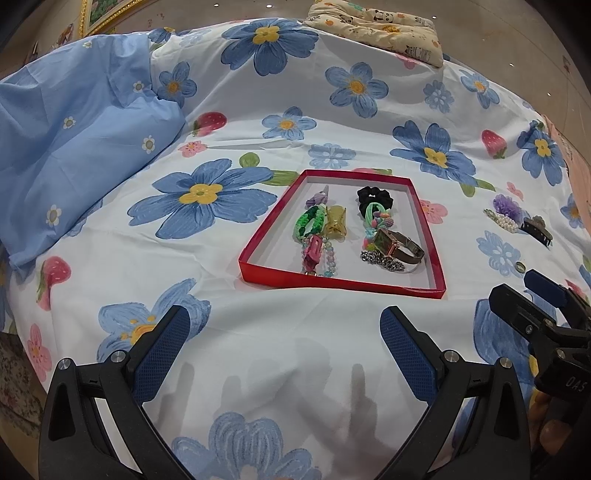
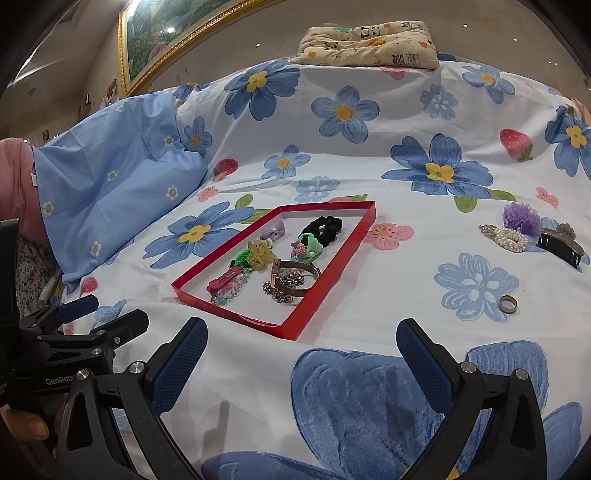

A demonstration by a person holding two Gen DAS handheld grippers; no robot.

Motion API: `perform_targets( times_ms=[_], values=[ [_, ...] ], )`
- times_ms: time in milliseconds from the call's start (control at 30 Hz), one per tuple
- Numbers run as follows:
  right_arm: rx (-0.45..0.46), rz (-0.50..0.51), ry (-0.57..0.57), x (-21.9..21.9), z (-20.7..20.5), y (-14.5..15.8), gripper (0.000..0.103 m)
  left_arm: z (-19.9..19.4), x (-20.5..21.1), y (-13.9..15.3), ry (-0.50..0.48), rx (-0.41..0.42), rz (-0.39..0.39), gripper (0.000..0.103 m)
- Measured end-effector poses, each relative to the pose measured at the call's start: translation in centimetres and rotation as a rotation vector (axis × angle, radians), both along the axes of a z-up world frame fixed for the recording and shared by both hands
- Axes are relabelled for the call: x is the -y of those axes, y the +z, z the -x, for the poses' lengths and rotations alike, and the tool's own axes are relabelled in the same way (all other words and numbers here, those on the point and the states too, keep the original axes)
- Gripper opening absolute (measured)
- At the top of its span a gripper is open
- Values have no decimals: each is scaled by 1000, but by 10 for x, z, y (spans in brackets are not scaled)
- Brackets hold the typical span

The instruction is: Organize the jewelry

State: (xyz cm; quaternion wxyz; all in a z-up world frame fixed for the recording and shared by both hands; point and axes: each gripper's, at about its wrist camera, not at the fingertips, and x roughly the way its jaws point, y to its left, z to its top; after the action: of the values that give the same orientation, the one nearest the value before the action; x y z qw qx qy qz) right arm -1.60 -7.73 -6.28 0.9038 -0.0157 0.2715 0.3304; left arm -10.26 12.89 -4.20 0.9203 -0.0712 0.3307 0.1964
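Note:
A red-rimmed tray (image 1: 428,240) (image 2: 332,273) lies on the flowered bedsheet and holds several pieces: a black scrunchie (image 1: 375,195) (image 2: 327,225), a watch (image 1: 397,245) (image 2: 295,280), a yellow claw clip (image 1: 334,221) (image 2: 260,253), a green braided band (image 1: 306,221) and bead bracelets. Outside the tray to the right lie a ring (image 2: 508,303) (image 1: 521,266), a pearl clip (image 2: 504,236) (image 1: 502,219), a purple flower tie (image 2: 521,218) (image 1: 508,205) and a dark claw clip (image 2: 561,242) (image 1: 535,229). My left gripper (image 1: 284,350) is open and empty, in front of the tray. My right gripper (image 2: 303,362) is open and empty, near the ring.
A light blue pillow (image 1: 74,147) (image 2: 110,177) lies at the left. A beige panda-print cushion (image 1: 388,29) (image 2: 369,44) sits at the far edge of the bed. A gold-framed picture (image 2: 159,44) hangs behind.

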Motion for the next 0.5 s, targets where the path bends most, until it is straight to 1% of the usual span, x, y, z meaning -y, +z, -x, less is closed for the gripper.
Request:
perform_targets(
  times_ms=[500],
  values=[
    [-2, 4, 1, 0, 1, 0, 103, -1, 0, 0, 5, 0, -6, 103]
  ],
)
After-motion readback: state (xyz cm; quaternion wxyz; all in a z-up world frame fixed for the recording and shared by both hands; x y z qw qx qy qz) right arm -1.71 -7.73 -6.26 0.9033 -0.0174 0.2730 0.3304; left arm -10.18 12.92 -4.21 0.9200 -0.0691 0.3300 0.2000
